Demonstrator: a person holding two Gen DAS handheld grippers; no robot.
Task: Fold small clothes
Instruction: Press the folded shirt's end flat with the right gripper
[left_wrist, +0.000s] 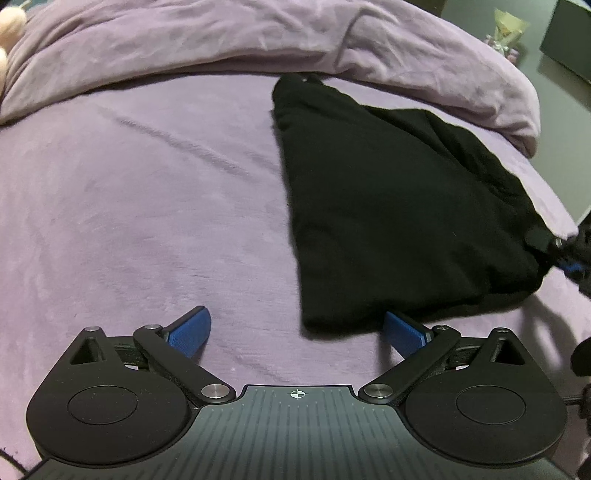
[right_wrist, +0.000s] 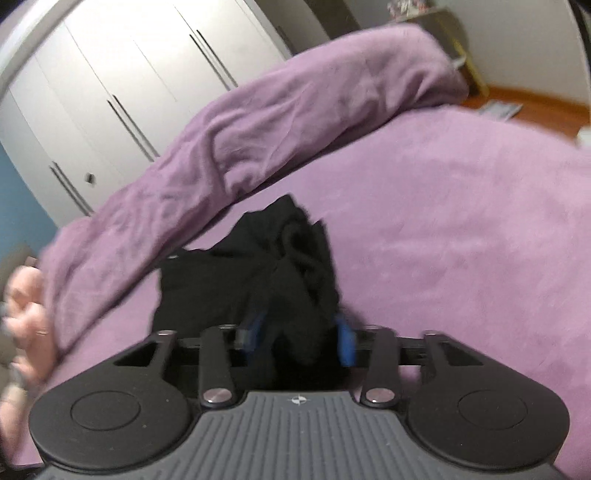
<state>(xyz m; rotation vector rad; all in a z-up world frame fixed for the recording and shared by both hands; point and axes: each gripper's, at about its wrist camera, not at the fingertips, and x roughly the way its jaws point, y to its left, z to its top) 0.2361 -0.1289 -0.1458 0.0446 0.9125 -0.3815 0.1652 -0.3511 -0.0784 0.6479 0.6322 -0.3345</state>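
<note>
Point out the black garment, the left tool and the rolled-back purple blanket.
black garment (left_wrist: 388, 206): left wrist view, middle of the flat cloth.
left tool (left_wrist: 295, 332): left wrist view, midway between its blue fingertips.
purple blanket (left_wrist: 258, 40): left wrist view, top of the rolled fold.

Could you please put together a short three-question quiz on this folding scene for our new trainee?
1. True or false: the left gripper is closed on the black garment.
2. What is bunched between the right gripper's blue fingers?
A. the purple blanket
B. black cloth
C. nothing
3. What surface does the garment lie on?

Key
1. False: its jaws stand wide apart, and one blue finger sits at the garment's near edge without pinching it.
2. B: a fold of the black garment.
3. The purple bedcover, in front of the rolled purple blanket.
</note>
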